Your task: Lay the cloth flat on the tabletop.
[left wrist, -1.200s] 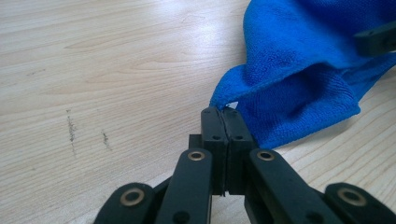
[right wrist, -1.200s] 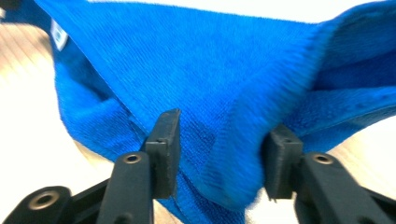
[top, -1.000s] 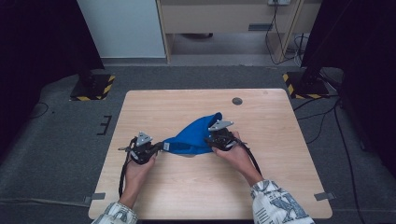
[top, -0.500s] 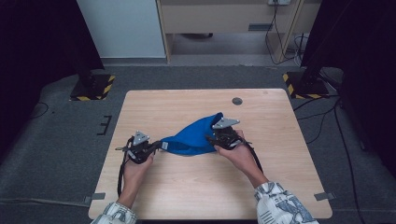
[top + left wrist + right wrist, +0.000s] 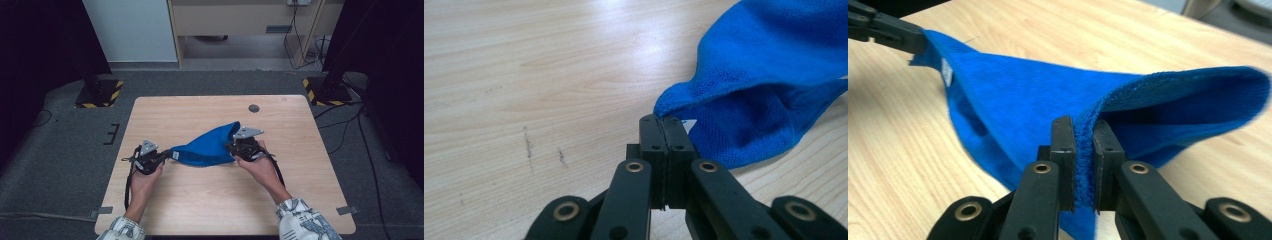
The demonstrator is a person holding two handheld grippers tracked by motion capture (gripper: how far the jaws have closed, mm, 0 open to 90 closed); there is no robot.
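A blue cloth (image 5: 210,147) of soft, napped terry-like fabric hangs stretched between two hand-held grippers above the middle of a pale wooden desk (image 5: 200,205). From above the cloth forms a rough triangle: narrow at the left gripper (image 5: 162,156), widening toward the right gripper (image 5: 234,148), with its lower belly sagging toward the desk top.

In the left gripper view the two flat black jaws are pressed together on a corner of the cloth (image 5: 769,85), so that the fabric leaves their tips as a folded point. The jaws of the left gripper (image 5: 665,122) are matt plastic blocks, carried on link arms with brass-coloured rivets.

In the right gripper view the jaws are clenched on a stitched hem, a ribbed double edge standing upright between the pads of the right gripper (image 5: 1083,132); these jaws have just been closing further on it. Beyond them the cloth (image 5: 1013,100) opens into a curved pocket at the right and tapers toward the other gripper at upper left, where a small white label (image 5: 947,70) is sewn to the edge.

The desk surface shows fine straight grain and a few dark scuffs (image 5: 529,145). A round dark disc (image 5: 254,108) is set in the desk near its far edge, well apart from the cloth.
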